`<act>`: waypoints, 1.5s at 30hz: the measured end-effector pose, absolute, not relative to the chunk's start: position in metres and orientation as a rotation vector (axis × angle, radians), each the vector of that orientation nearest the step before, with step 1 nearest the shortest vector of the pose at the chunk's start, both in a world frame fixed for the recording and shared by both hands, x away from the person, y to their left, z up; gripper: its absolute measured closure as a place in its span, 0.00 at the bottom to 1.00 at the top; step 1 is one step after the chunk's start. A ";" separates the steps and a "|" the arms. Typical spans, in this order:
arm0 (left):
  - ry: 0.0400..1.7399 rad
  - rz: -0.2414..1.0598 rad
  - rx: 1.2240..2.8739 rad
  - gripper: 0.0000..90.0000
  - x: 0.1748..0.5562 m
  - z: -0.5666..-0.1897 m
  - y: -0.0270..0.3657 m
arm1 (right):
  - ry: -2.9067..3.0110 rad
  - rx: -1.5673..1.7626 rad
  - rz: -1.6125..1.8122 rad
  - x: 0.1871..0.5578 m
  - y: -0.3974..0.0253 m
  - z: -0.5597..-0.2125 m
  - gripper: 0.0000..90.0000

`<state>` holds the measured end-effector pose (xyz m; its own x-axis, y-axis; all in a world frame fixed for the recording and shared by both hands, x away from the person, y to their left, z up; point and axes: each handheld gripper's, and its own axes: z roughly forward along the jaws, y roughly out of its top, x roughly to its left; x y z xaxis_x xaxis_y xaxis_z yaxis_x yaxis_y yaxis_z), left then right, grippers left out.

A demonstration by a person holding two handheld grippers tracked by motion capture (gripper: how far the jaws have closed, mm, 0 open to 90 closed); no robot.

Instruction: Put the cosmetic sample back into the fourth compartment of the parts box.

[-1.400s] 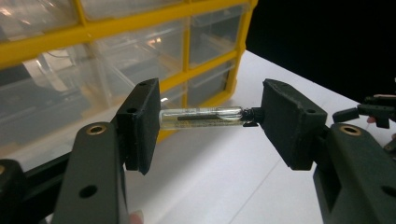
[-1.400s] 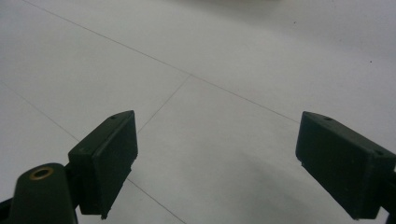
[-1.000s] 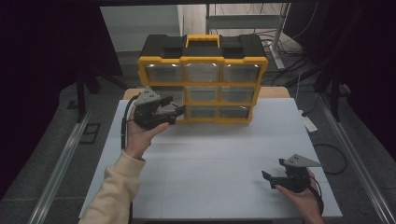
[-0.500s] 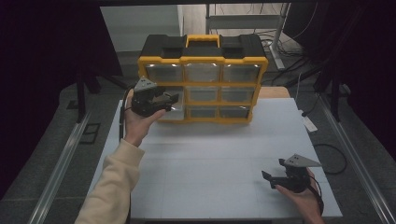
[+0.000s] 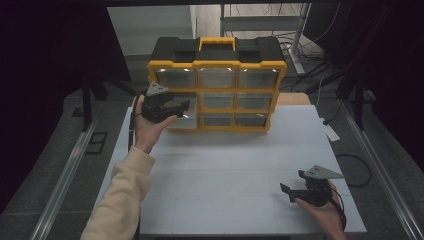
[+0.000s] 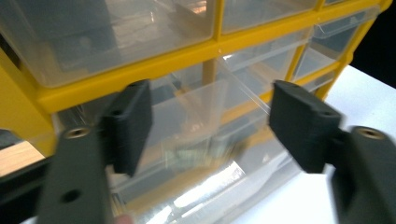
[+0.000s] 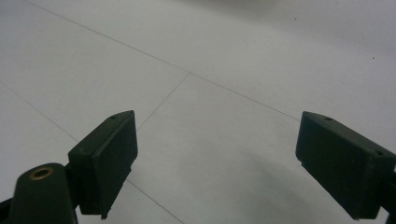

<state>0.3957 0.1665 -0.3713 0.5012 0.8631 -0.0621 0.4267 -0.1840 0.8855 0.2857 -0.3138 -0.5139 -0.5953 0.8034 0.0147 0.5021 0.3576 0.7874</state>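
Close up, the left gripper (image 6: 210, 126) gapes at a clear drawer (image 6: 196, 116); above bare table (image 7: 224, 70), the right gripper (image 7: 217, 161) gapes too.

- a yellow and black organizer cabinet (image 5: 217, 82) stands upright at the far side of the white table (image 5: 230, 175)
- it has a yellow carry handle (image 5: 217, 42) on its black top and clear plastic drawers (image 5: 217, 77) in three columns
- in the left gripper view a clear drawer (image 6: 196, 116) sits behind the yellow frame (image 6: 140, 70), its contents too blurred to tell
- metal rails (image 5: 65, 175) run along both sides of the table
- cables (image 5: 320, 75) lie on the floor behind it
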 end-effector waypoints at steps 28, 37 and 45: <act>0.937 0.417 1.876 0.15 0.303 -0.414 0.180 | 2.249 1.153 1.143 0.287 -0.316 -0.513 0.15; 0.962 0.417 1.902 0.16 0.267 -0.454 0.184 | 2.239 1.146 1.184 0.285 -0.315 -0.509 0.15; 1.053 0.411 1.927 0.16 0.250 -0.492 0.199 | 2.258 1.126 1.204 0.288 -0.311 -0.510 0.15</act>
<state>0.2503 0.1993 -0.4924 0.5862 0.8019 -0.1152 0.5121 -0.2566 0.8197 0.2878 -0.3108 -0.5096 -0.6261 0.7772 0.0625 0.4852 0.3257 0.8115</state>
